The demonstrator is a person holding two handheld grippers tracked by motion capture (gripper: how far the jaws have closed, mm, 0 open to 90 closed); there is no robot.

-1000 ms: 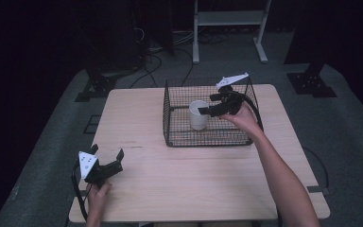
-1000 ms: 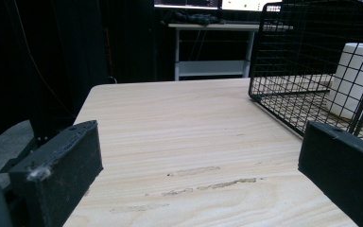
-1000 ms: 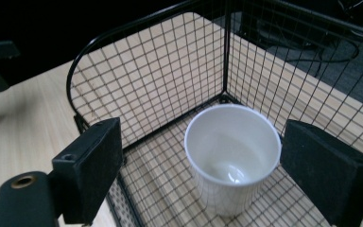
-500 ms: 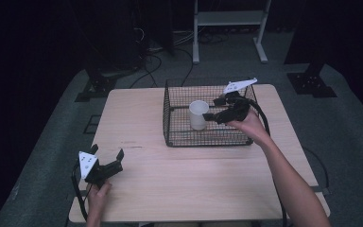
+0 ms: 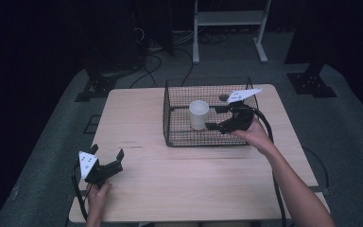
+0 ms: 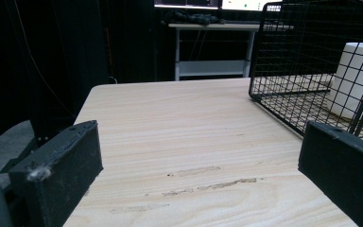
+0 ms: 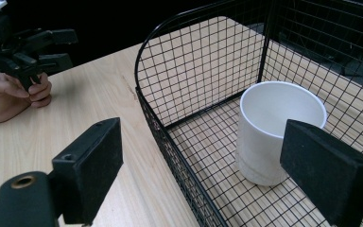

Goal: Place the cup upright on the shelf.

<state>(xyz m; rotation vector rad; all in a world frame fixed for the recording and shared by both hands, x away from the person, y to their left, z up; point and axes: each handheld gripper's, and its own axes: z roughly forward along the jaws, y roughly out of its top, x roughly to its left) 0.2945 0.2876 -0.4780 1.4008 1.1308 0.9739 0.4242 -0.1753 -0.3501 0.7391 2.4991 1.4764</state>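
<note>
2 grippers agape: L [image 5: 108, 163] on table [image 5: 179, 184] | R [image 5: 220, 118] by cup [image 5: 199, 114] | cup in wire basket [image 5: 170, 118]

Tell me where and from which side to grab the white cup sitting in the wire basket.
Grip the white paper cup by its round wall just under the rim, or with one jaw inside the open mouth, coming down from above. It stands upright inside the black wire basket, whose mesh walls block a sideways approach while its top is open. The right gripper, jaws open beside it, is probably best placed.

Black two-jawed tongs [image 5: 105, 166] and [image 5: 222, 118], each topped by a pale three-cornered plate, trail black cables.
</note>
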